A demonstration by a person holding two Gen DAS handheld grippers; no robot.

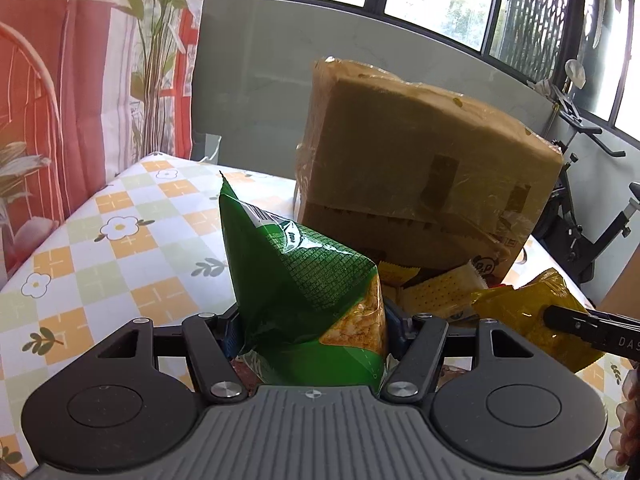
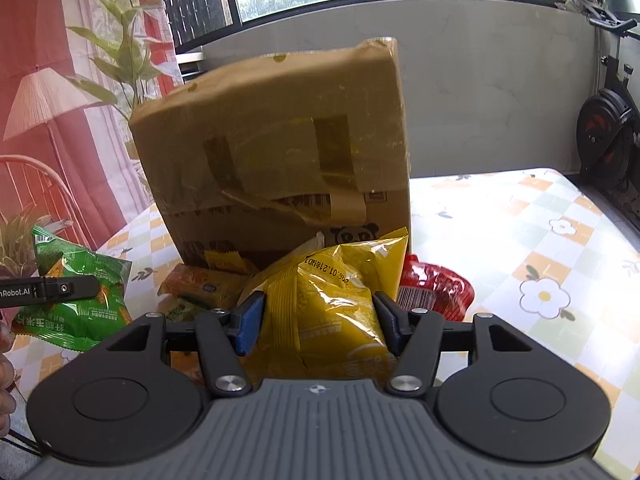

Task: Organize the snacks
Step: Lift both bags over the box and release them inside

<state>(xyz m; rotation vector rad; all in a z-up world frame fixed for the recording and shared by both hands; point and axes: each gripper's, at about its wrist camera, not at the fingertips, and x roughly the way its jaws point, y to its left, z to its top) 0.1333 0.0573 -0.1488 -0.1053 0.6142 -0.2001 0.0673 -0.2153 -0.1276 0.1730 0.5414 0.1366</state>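
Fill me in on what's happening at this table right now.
A person is sorting snacks with a handheld gripper in each hand. The left gripper is closed on a green snack bag, and the right gripper is closed on a yellow snack bag. More packets, including a red one, lie piled against a taped cardboard box on the flower-patterned tablecloth.

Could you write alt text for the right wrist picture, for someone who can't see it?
The right gripper clamps a yellow snack bag in front of a taped cardboard box on a flower-patterned tablecloth. At left, the left gripper holds a green snack bag.
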